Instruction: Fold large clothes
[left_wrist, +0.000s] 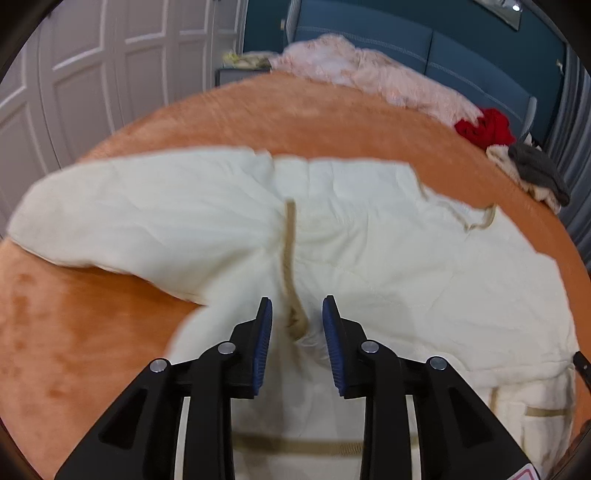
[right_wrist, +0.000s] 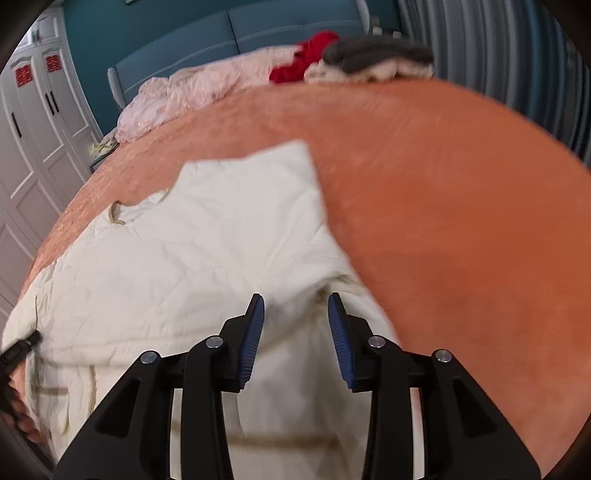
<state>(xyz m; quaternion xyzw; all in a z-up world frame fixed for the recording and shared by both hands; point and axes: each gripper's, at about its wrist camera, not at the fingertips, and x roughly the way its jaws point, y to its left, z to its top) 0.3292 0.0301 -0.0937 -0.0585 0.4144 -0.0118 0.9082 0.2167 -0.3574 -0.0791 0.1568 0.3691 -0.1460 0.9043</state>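
1. The cream robe (left_wrist: 369, 240) lies spread across the orange bedspread (left_wrist: 92, 332), one sleeve stretched out sideways; to my eye no fold is made yet.
2. The left gripper (left_wrist: 297, 314) hangs over the tan trim, fingers spread, holding nothing.
3. The right gripper (right_wrist: 295, 310) hovers over the robe's other edge, fingers likewise apart and empty.
4. Sleeves and body are all left to fold.

Left tongs (left_wrist: 297, 314) agape, blue pads apart; right tongs (right_wrist: 296, 312) likewise agape, angled downward.
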